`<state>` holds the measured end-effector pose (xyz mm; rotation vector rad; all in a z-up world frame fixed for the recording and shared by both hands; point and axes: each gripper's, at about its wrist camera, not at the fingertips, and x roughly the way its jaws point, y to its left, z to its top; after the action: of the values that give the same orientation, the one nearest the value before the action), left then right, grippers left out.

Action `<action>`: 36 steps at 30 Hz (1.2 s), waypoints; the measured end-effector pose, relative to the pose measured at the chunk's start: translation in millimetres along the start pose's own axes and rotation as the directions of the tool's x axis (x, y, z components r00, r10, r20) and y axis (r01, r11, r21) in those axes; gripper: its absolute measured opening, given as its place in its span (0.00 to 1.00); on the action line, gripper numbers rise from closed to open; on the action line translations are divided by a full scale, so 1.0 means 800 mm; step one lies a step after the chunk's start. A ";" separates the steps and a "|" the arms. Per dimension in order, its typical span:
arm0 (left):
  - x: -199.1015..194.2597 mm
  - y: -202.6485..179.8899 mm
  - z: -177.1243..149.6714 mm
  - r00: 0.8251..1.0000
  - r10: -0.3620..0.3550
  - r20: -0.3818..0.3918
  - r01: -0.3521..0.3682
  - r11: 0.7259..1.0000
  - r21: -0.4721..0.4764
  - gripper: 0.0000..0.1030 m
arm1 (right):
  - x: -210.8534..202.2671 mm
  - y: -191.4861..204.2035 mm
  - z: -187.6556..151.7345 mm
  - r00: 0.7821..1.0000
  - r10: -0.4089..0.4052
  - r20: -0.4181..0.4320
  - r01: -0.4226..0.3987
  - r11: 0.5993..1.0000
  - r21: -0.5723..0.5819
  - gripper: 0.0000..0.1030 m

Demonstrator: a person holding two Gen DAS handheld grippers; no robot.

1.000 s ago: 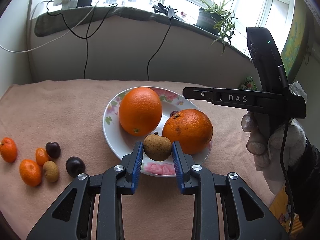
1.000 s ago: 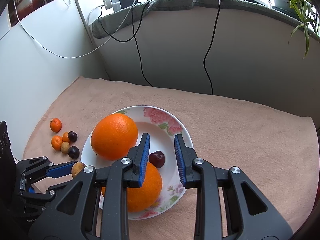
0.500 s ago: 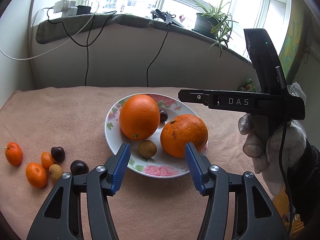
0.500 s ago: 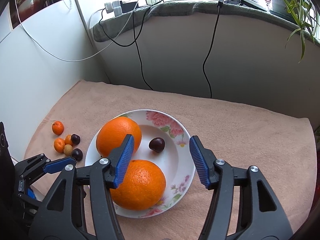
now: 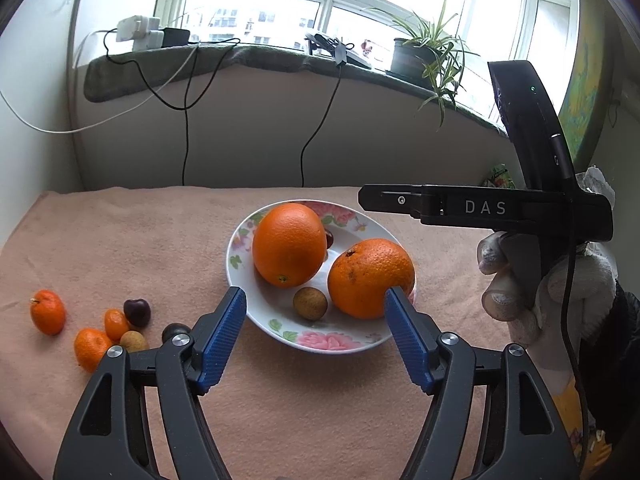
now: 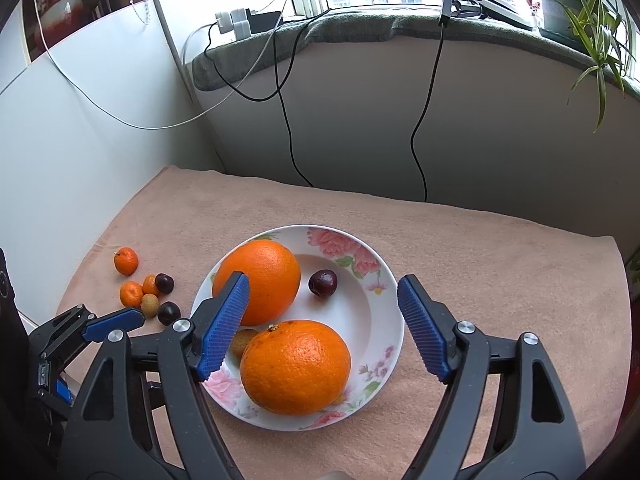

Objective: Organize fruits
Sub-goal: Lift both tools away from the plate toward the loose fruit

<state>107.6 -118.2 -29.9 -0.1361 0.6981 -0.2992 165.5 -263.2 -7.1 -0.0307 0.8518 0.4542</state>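
Across the pink cloth (image 6: 480,272) that covers the table, the flowered plate (image 6: 372,320) sits near the middle, a sensible collecting spot within reach of both hands. It holds two big oranges: one (image 6: 258,280) toward the plate's far left rim, the other (image 6: 296,366) at its near rim, set apart enough that smaller fruit fits between them. A brown longan (image 5: 310,303) lies in the gap at the near side, and a dark cherry (image 6: 323,283) rests alone on the far side of the plate.

The left gripper (image 5: 316,336) hangs just short of the plate's near rim with its jaws spread wide and nothing between them; they have just been opening, seemingly to let the longan go. The right gripper (image 6: 324,328) stands likewise wide and empty above the plate, having just opened over the cherry.

Toward the cloth's left edge a loose cluster of small fruit (image 5: 116,326) waits, probably next to collect.
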 end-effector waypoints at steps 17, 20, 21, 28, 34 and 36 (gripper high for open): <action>-0.023 0.005 0.001 0.999 0.012 0.034 -0.012 1.000 -0.010 0.70 | -0.010 0.026 0.001 1.000 0.010 0.005 -0.010 1.000 -0.012 0.83; -0.026 0.010 0.001 0.999 0.017 0.037 -0.017 1.000 -0.014 0.70 | -0.010 0.033 0.001 1.000 0.013 0.006 -0.013 1.000 -0.015 0.85; -0.028 0.013 0.001 0.999 0.018 0.037 -0.017 1.000 -0.017 0.70 | -0.009 0.036 0.001 1.000 0.015 0.004 -0.015 1.000 -0.017 0.85; -0.036 0.029 -0.002 0.998 0.036 0.048 -0.034 0.999 -0.042 0.72 | -0.008 0.055 0.003 1.000 0.025 0.003 -0.024 0.999 -0.038 0.85; -0.045 0.049 -0.006 0.997 0.057 0.058 -0.053 0.996 -0.067 0.72 | -0.004 0.074 0.006 0.999 0.034 -0.001 -0.034 0.998 -0.058 0.85; -0.048 0.057 -0.007 0.996 0.066 0.061 -0.061 0.995 -0.075 0.72 | -0.002 0.080 0.006 0.999 0.036 -0.003 -0.036 0.997 -0.066 0.85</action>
<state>86.2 -63.1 -20.6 -0.1925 0.6490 -0.2077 142.7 -204.7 6.9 -0.0773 0.8400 0.5159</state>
